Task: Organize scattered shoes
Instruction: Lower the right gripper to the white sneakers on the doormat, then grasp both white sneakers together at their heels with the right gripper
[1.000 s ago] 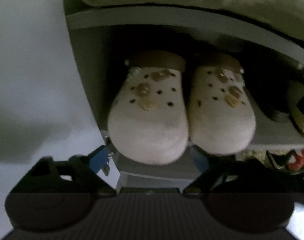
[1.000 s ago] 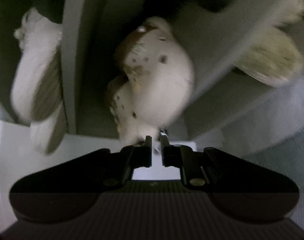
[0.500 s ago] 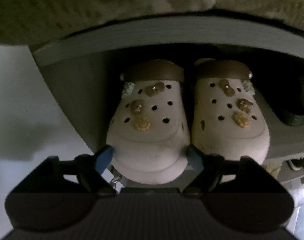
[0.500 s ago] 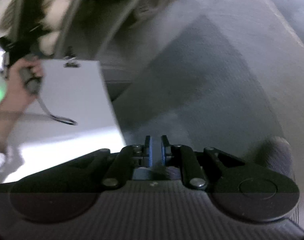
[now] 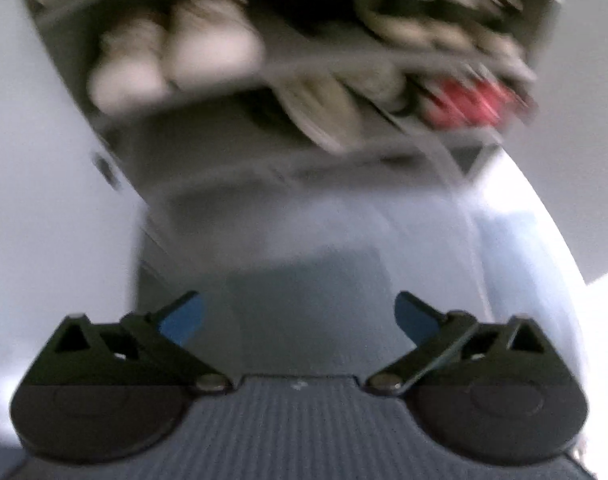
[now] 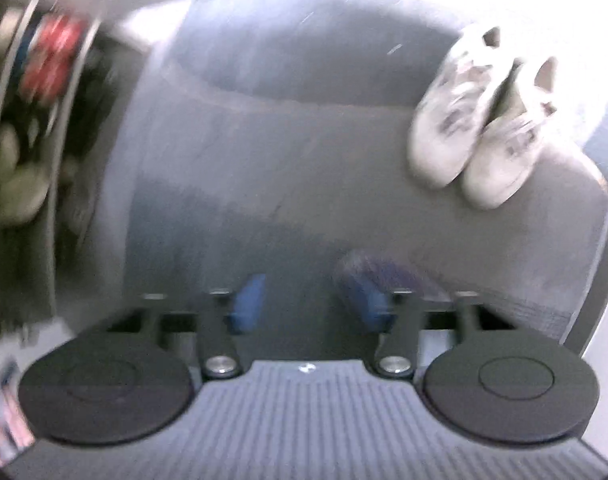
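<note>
In the left wrist view the left claw (image 5: 299, 316) is spreading empty below the blurred shoe rack (image 5: 207, 152), while in the right wrist view the right claw (image 6: 308, 300) is opening empty, well apart from the white sneakers (image 6: 476, 120) on the grey mat (image 6: 304, 160), so hurrying is risking a skewed, slipping grasp.

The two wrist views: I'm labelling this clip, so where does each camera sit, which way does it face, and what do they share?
Left wrist: on the left gripper, looking steeply down at the shoe rack with pale clogs and a red shoe; its jaws are opening, nothing between them.
Right wrist: on the right gripper, looking steeply down at the grey mat with white sneakers; its jaws are opening, empty.
Shared: the rack with the red shoe, at the right view's left edge.
</note>
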{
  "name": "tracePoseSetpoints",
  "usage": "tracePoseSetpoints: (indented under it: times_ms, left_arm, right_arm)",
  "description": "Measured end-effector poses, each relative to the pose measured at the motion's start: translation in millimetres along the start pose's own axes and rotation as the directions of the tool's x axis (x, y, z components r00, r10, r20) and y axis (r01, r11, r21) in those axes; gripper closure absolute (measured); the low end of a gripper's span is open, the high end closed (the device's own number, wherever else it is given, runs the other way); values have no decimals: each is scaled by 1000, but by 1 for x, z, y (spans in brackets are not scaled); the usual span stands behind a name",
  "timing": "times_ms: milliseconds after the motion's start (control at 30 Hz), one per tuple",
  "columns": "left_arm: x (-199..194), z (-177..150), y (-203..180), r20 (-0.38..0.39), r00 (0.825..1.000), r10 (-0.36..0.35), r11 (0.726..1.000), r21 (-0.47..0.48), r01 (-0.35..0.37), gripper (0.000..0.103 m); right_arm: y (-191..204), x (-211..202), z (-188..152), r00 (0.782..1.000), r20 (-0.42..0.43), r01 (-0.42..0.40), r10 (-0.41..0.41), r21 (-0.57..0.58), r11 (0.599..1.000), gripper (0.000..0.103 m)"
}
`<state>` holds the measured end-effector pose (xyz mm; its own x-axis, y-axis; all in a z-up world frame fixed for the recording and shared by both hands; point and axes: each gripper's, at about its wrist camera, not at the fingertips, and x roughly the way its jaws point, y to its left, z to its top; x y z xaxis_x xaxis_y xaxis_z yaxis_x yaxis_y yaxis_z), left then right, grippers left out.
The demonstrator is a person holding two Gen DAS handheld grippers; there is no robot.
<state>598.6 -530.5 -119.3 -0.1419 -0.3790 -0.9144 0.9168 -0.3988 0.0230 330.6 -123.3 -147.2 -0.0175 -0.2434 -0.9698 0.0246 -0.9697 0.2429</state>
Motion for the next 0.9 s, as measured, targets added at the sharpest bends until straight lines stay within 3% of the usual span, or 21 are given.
tracePoseSetpoints:
  times_ms: [67,100,200,267,300,333,467,567,633,733,833,900]
  left_arm:
    - [14,-53,-40,-40,999,-6,998,60,8,0]
    - [21,-78,-59,-62,998,-10,996,86,15,0]
    - [48,-127,-107,-149,988,-42,985,160,66,2]
    - [54,-144,-137,-151,988,9,964,265,32,2]
    - [56,-154,-159,-141,989,42,940,341,9,2]
    - [56,-156,-170,-142,990,23,930,367,31,2]
    - [53,-153,-201,-116,993,-9,893,446,60,2]
    - [54,-137,-207,-77,996,-40,903,424,69,1]
    - [59,-127,-206,-24,1000,-4,906,424,14,1]
    - [70,-111,-199,7,999,45,903,426,-44,1]
    - [77,-98,-189,-28,998,51,932,361,-38,1]
    - [74,-94,-186,-6,998,55,936,348,-50,1]
  right_arm:
    - [-48,22,48,998,66,8,-17,144,990,24]
    - [-58,27,56,996,81,11,-25,172,985,24]
    - [-139,82,130,977,163,69,-141,383,921,24]
    - [-168,101,150,968,156,110,-198,444,889,24]
    - [-181,111,161,964,147,127,-219,471,873,24]
    - [-193,121,171,961,140,142,-238,488,861,24]
    - [-205,154,183,956,144,173,-256,428,887,24]
    - [-215,188,182,967,103,161,-233,459,874,23]
    - [-218,212,181,971,55,183,-232,450,874,23]
    - [-210,211,177,949,89,242,-303,409,880,36]
    - [-203,202,168,939,123,257,-322,374,891,71]
    - [-199,195,165,940,124,259,-317,343,903,74]
